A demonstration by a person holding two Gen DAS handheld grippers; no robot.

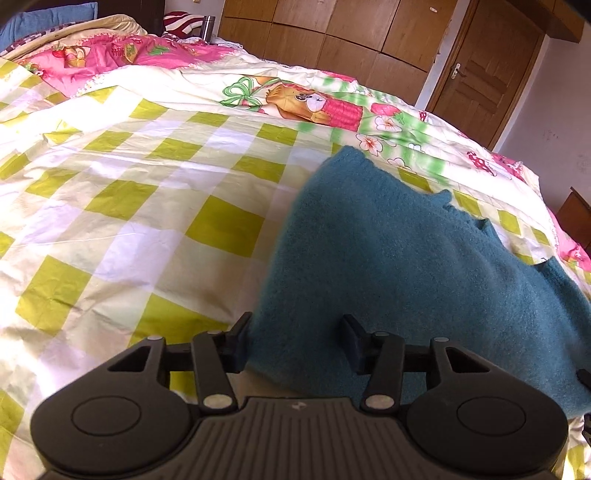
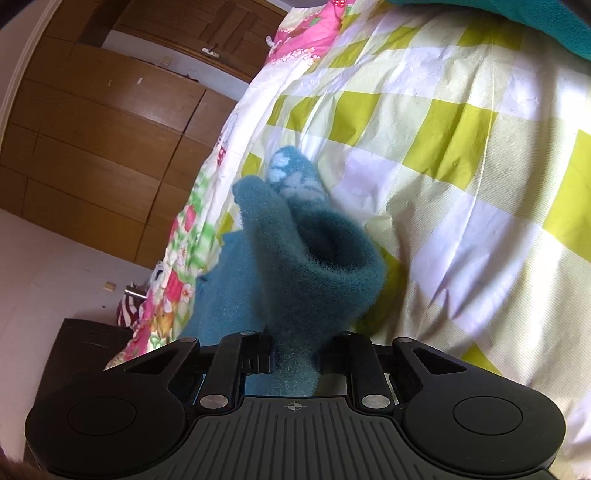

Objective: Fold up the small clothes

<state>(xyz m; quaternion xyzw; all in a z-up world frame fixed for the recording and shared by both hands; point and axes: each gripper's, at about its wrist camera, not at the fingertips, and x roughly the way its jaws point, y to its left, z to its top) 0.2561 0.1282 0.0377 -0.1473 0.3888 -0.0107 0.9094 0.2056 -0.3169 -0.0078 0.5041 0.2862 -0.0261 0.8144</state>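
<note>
A fuzzy teal knitted garment (image 1: 406, 258) lies on the checked bed cover (image 1: 147, 206). My left gripper (image 1: 297, 343) stands open low over its near edge. The cloth passes between and under the fingers (image 1: 240, 343), and nothing is pinched. In the right wrist view my right gripper (image 2: 295, 354) is shut on a bunched fold of the same teal garment (image 2: 303, 266), which is raised off the bed. A tube-like opening shows in that fold, with a pale blue patterned patch (image 2: 291, 177) at its far tip. More teal cloth (image 2: 554, 22) shows at the top right corner.
The bed cover (image 2: 461, 147) has green and white checks, with pink cartoon prints (image 1: 314, 103) toward its edge. Wooden wardrobes (image 1: 332, 33) and a door (image 1: 476, 81) stand behind the bed. A metal flask (image 1: 207, 27) and pillows sit at the headboard end.
</note>
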